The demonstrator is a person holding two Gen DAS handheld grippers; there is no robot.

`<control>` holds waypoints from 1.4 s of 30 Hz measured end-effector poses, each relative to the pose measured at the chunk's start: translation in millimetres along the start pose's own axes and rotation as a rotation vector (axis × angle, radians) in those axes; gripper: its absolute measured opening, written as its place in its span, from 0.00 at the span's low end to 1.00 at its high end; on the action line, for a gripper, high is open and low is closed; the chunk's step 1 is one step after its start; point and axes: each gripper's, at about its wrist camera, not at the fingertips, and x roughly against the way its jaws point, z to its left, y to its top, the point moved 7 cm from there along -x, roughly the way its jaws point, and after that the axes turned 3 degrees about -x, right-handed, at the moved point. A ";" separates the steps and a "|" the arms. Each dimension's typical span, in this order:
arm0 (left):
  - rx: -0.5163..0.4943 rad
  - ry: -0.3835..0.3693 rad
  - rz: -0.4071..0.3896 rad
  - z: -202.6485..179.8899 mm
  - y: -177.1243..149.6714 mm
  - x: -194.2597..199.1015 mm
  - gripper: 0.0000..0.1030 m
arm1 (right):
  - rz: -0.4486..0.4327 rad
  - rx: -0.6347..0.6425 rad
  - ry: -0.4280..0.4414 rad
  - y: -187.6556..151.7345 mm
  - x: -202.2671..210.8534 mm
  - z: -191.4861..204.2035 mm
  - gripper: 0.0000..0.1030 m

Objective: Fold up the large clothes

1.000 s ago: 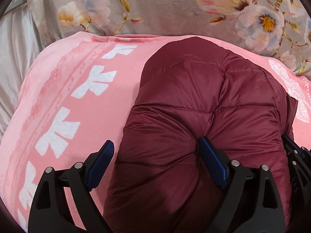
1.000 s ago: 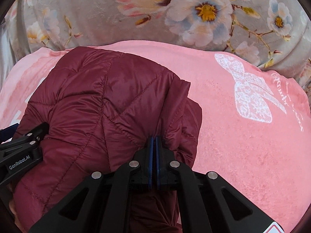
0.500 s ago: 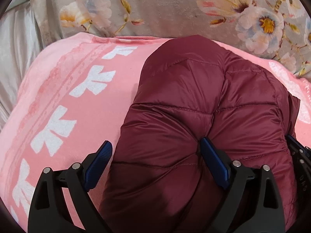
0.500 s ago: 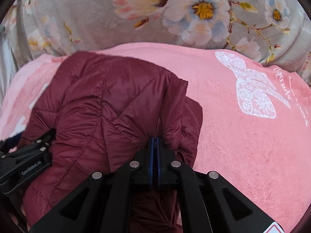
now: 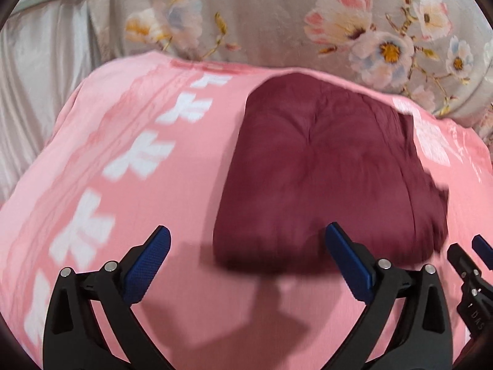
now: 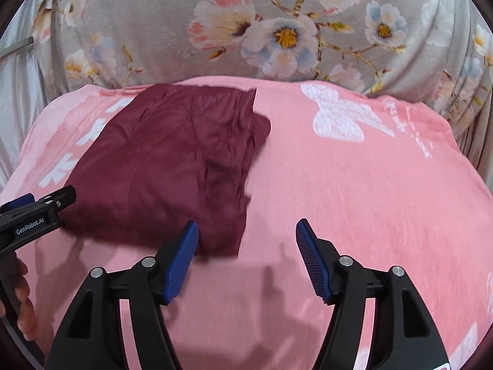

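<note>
Now we hold both tongs, left [image 5: 246, 265] and right [image 6: 246, 256], spread and empty just near of the folded maroon jacket [image 6: 172, 160], which lies on the pink blanket [image 6: 354, 191]. Folding looks finished; next we'd judge only tidying remains.

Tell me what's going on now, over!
Left claw open, empty. Right claw open, empty. Maroon puffer jacket lies folded on pink blanket. Nothing in the way.
</note>
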 end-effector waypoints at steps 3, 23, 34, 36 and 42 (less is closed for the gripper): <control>0.032 -0.017 0.042 -1.6 -31.5 8.5 0.95 | 0.028 0.016 -0.008 -22.2 5.8 2.6 0.67; -0.051 0.055 0.039 -15.9 -75.2 24.8 0.95 | 0.003 0.101 -0.077 -59.7 30.8 22.1 0.79; -0.069 0.069 0.031 -16.1 -74.1 25.6 0.95 | 0.023 0.054 -0.042 -59.2 26.7 11.7 0.79; -0.070 0.072 0.030 -15.4 -74.1 26.0 0.95 | 0.026 0.050 -0.039 -59.2 26.1 10.5 0.79; -0.076 0.080 0.022 -17.0 -73.5 27.3 0.95 | 0.024 0.058 -0.036 -58.9 25.7 11.7 0.79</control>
